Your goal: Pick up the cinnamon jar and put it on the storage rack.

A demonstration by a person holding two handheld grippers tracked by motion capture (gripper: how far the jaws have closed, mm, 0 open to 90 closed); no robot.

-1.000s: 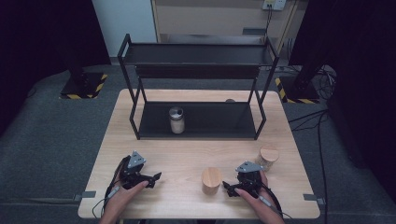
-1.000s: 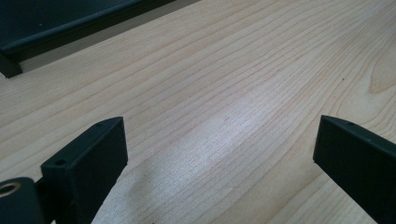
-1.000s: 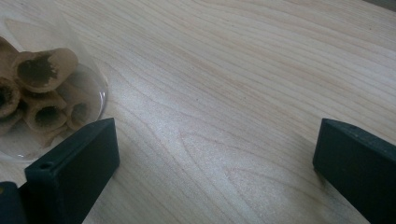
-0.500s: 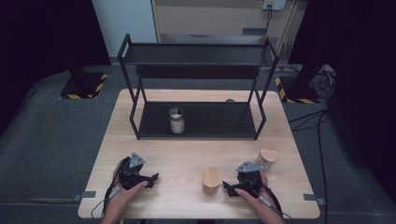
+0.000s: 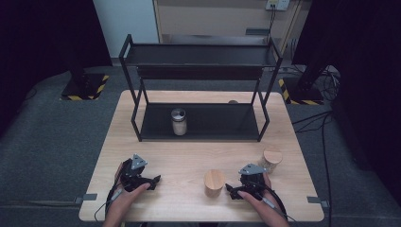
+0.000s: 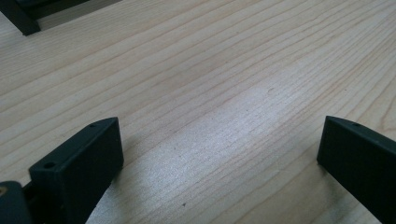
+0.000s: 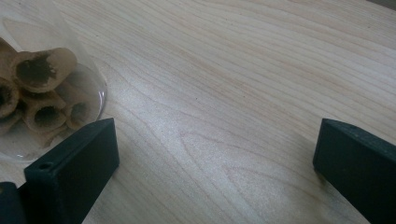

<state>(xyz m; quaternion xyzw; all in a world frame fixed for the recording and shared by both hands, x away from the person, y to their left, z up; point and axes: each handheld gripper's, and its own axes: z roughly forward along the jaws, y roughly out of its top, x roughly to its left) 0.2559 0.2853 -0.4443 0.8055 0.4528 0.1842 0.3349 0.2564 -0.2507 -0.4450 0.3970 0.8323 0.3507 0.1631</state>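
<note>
Fingers of the left gripper (image 5: 156,179) and right gripper (image 5: 230,190) gape wide, empty, on the desk (image 5: 189,161); the left pair has just been opening, and a wooden-lidded jar (image 5: 213,182) stands beside the right one.

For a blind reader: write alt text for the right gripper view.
Two open black jaws of the right gripper rest low over a pale wooden table, nothing between them. A clear jar of tube-shaped pieces stands just beyond one jaw.

My wooden table (image 5: 189,156) carries a black two-tier rack (image 5: 201,94) along its far edge. A wood-lidded jar (image 5: 213,182) stands near the near edge, right of centre. Another wood-lidded jar (image 5: 271,158) stands toward the right edge. Both my grippers rest by the near edge.
</note>
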